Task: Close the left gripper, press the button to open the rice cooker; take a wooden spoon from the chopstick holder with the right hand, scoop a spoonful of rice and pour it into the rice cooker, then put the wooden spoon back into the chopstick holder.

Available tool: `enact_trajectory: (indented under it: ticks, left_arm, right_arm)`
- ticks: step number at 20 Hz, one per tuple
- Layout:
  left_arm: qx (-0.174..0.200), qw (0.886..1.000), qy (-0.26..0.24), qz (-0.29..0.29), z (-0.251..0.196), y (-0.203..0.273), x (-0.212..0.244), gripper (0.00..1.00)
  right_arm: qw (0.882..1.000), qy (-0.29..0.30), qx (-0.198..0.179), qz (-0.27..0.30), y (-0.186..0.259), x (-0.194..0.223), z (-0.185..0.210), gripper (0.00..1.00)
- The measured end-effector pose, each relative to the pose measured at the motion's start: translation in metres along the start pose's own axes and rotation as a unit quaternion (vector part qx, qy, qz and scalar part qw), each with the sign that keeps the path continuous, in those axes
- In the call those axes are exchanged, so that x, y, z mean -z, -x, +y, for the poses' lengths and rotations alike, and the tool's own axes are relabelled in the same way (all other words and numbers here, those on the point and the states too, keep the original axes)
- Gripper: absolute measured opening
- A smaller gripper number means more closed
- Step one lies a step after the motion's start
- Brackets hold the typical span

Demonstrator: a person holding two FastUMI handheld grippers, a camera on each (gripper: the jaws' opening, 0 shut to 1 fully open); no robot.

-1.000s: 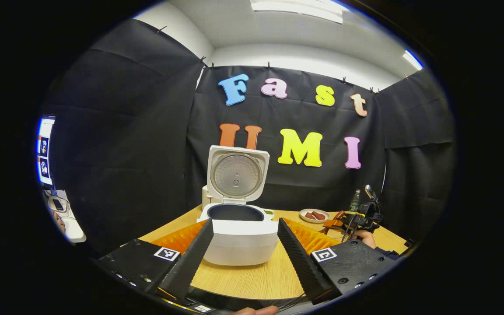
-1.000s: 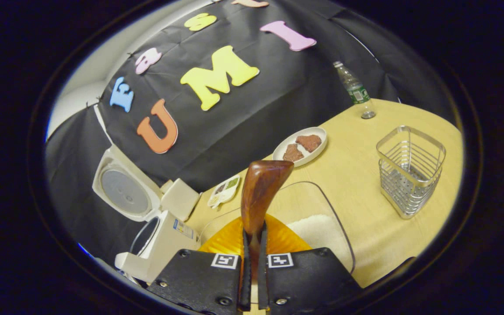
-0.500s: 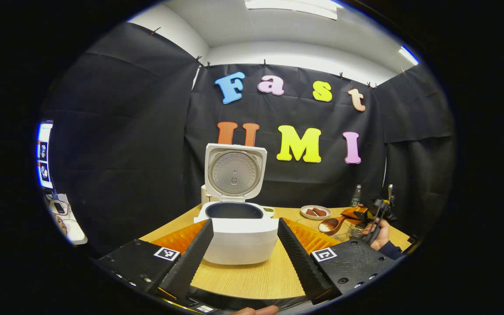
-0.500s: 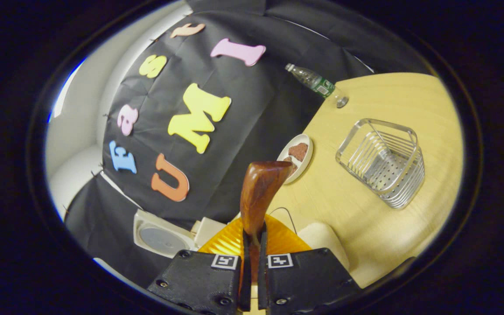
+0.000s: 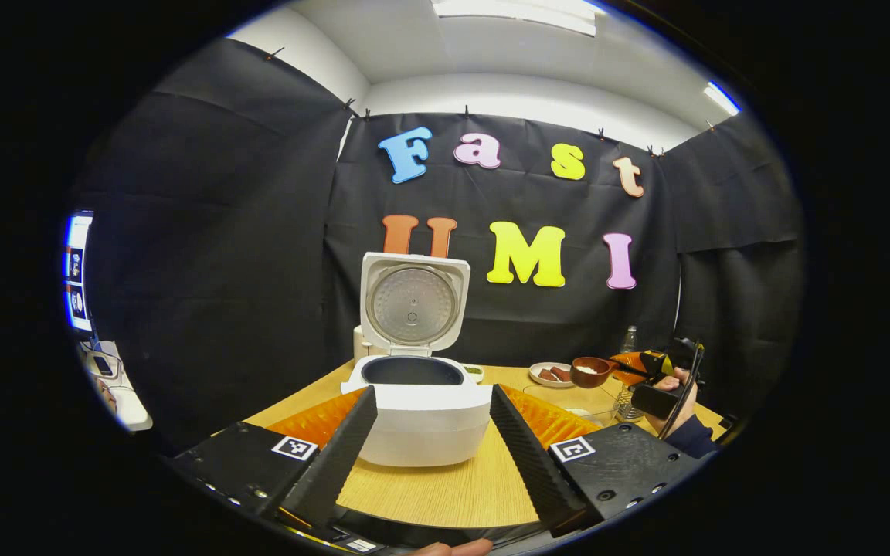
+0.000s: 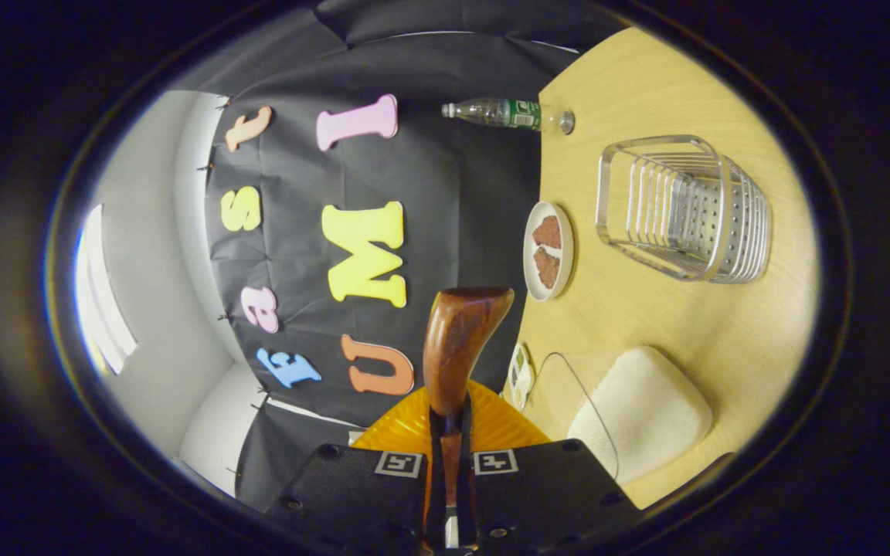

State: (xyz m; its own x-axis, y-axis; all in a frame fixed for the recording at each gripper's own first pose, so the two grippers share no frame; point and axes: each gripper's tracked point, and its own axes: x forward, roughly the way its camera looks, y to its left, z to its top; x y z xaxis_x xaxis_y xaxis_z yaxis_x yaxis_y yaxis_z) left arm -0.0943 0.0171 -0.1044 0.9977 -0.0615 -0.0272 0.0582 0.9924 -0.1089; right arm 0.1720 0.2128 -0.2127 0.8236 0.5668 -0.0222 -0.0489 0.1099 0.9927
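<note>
White rice cooker [image 5: 423,417] sits lid-up on the tan wooden table [image 5: 445,494], framed by the left gripper [image 5: 429,440], fingers spread wide. Right gripper [image 6: 449,494] pinches the brown wooden spoon [image 6: 456,347], rice in its bowl, held above the table beside the wire chopstick holder [image 6: 684,208].

Plate [image 6: 546,251] beside chopstick holder [image 6: 684,208]

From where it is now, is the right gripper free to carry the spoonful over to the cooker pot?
Probably yes. The rice cooker stands lid up, pot open on top, and the wooden spoon, clamped in the right gripper, is raised above the table with nothing between them.
</note>
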Motion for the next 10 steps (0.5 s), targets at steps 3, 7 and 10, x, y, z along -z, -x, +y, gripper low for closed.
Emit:
enact_trajectory:
  ticks: [3, 7, 10]
  left_arm:
    - [-0.008, 1.000, -0.005, -0.006, 0.012, 0.004, -0.002, 0.94]
    - [-0.010, 1.000, -0.006, -0.013, 0.025, 0.012, -0.006, 0.94]
    - [-0.010, 1.000, -0.002, -0.015, 0.033, 0.014, -0.006, 0.94]
  right_arm:
    - [0.999, 0.030, -0.007, 0.012, -0.007, 0.017, 0.021, 0.11]
    - [0.999, 0.042, -0.020, 0.023, -0.029, 0.046, 0.057, 0.10]
    - [0.995, 0.086, -0.031, 0.048, -0.047, 0.080, 0.090, 0.11]
